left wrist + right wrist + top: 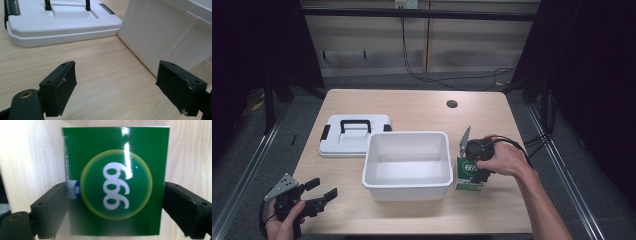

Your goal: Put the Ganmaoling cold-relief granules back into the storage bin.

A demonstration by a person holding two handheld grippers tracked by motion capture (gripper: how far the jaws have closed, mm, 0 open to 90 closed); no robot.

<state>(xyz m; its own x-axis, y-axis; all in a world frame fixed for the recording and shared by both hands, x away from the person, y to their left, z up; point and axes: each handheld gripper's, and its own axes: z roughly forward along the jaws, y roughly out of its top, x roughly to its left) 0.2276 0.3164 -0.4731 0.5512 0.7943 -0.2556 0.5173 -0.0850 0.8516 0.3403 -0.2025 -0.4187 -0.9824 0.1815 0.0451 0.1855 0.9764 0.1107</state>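
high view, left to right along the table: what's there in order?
left gripper → white lid with black handle → white bin → green box with the right gripper on it, hand behind.

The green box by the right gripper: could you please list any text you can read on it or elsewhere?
"999": white digits in a yellow-rimmed circle on the green box, seen sideways in the right gripper view.
Blue and white patch at the box's edge, by one jaw: too small to read.
Bin and lid: no text.
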